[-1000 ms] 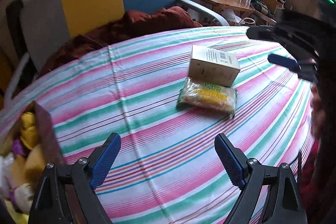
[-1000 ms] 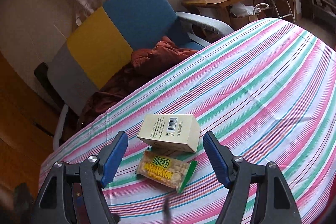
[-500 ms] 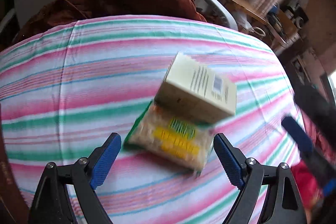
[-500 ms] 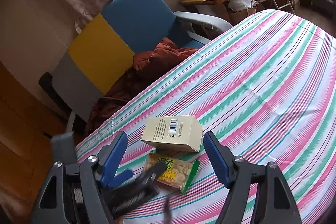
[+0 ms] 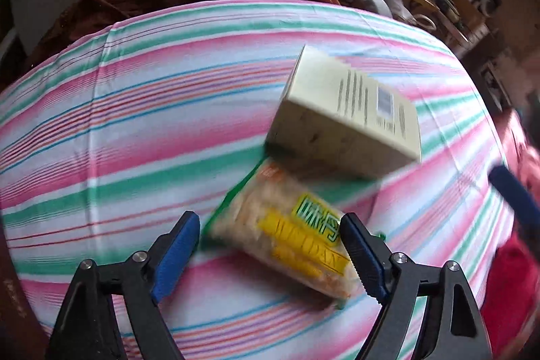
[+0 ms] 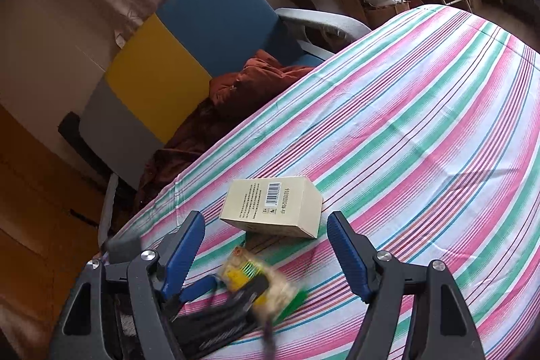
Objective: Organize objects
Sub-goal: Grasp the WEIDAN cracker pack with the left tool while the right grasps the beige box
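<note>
Snack packet (image 5: 287, 238) between left claw (image 5: 270, 253) tips

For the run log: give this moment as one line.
left gripper: closing around snack packet, not gripping | right gripper: open, empty | cream box: on tablecloth

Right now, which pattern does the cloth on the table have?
The tablecloth has pink, green, white and blue stripes; the right wrist view shows it best.

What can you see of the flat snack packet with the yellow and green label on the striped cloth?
The flat clear plastic snack packet holds pale crunchy pieces, with a yellow and green label and green edges. It lies flat on the striped tablecloth, close to the cream cardboard box. It lies between the open left gripper's blue pads; contact is unclear.
</note>
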The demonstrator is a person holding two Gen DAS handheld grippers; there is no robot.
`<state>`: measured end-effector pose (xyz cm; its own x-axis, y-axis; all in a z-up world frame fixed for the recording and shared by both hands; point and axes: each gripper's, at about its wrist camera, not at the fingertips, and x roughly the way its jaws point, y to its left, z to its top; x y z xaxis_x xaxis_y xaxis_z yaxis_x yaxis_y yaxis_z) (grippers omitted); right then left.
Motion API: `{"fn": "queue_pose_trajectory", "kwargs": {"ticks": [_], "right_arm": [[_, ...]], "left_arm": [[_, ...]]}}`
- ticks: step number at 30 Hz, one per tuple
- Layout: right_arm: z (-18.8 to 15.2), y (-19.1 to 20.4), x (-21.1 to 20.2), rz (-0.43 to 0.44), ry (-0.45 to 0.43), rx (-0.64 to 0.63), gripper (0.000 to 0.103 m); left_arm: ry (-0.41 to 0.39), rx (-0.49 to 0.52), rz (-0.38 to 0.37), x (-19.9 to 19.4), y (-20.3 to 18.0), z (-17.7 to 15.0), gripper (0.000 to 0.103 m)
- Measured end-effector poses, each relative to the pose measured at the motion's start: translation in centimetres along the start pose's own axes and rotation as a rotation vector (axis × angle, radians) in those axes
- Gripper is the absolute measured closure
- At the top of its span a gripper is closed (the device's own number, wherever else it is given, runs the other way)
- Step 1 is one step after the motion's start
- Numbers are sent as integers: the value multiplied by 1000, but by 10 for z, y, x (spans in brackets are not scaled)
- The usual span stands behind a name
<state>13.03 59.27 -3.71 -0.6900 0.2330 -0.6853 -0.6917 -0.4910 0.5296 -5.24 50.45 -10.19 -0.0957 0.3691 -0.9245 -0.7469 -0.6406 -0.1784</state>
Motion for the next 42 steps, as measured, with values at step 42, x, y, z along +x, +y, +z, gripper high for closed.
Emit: {"fn": "queue_pose_trajectory", "kwargs": {"ticks": [42], "right_arm": [[-12,94,104,-411,350,-967,21]], "left_arm": [[-111,179,-55,-52,46,-103,57]]}}
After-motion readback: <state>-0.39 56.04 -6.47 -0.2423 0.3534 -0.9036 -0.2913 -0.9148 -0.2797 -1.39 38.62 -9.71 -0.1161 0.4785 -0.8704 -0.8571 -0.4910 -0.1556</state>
